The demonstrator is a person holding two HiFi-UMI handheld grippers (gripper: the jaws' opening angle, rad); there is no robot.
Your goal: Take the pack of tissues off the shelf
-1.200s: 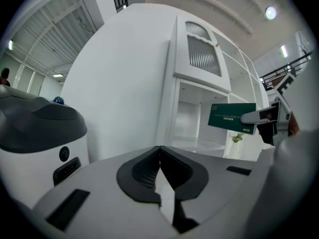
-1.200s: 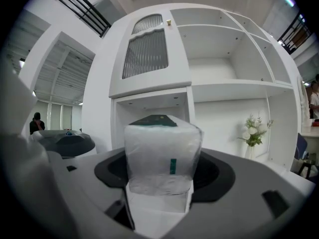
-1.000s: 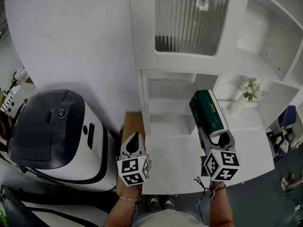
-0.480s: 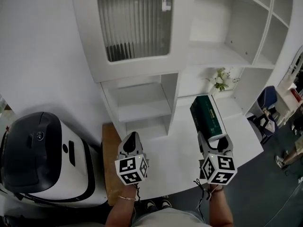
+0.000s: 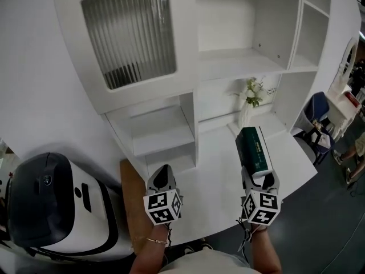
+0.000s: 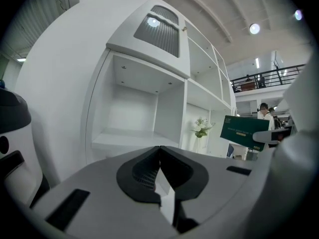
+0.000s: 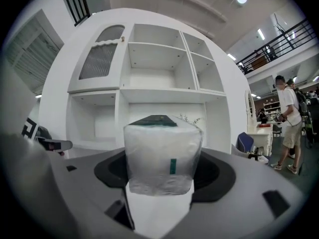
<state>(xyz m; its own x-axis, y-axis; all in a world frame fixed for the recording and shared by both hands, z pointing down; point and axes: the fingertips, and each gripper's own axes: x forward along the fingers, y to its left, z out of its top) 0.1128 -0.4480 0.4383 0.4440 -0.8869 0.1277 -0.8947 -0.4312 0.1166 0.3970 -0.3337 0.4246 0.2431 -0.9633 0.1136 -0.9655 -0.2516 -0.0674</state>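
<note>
White-ended green tissue pack (image 5: 254, 148) pinched by right hand-held gripper (image 5: 259, 177); left hand-held gripper (image 5: 163, 171) closed.

The pack of tissues (image 5: 254, 150) is a long, narrow block with a dark green top face and a white near end in clear wrap. It is off the shelf (image 5: 228, 61), clamped at that near end between the jaws of the right tool (image 5: 259, 180). It lies roughly level above the white tabletop (image 5: 211, 198), at 4 o'clock in the head view, its far end pointing to 12 o'clock toward the shelf's open compartments.
</note>
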